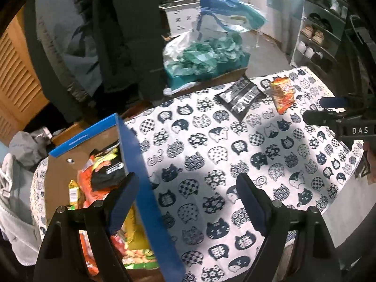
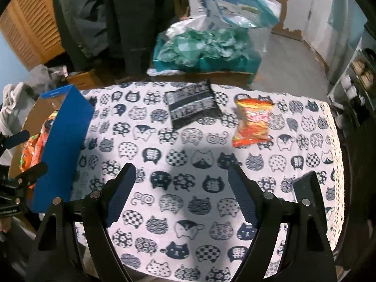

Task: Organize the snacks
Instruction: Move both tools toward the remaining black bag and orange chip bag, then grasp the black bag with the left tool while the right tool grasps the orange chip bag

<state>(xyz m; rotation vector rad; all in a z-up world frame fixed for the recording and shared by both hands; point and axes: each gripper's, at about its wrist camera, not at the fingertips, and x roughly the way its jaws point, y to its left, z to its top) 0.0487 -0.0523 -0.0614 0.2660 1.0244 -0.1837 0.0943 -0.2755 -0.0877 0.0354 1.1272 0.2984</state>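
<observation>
A blue cardboard box (image 1: pixel 138 164) holding several snack packets (image 1: pixel 98 176) stands at the table's left; it also shows in the right wrist view (image 2: pixel 63 145). A black patterned packet (image 2: pixel 191 104) and an orange snack bag (image 2: pixel 253 122) lie on the far side of the cat-print tablecloth (image 2: pixel 188 188); both show in the left wrist view, the black packet (image 1: pixel 239 96) left of the orange bag (image 1: pixel 283 94). My left gripper (image 1: pixel 185 199) is open and empty, straddling the box's right wall. My right gripper (image 2: pixel 181 195) is open and empty above the cloth, short of both packets.
A teal box with green and white plastic bags (image 2: pixel 206 47) and a blue zip bag (image 2: pixel 235 2) stand beyond the table's far edge. Dark coats (image 1: pixel 122 35) hang at the back left. A shoe rack (image 1: pixel 317 33) is at the right. Grey clothes (image 1: pixel 16 188) lie at the left.
</observation>
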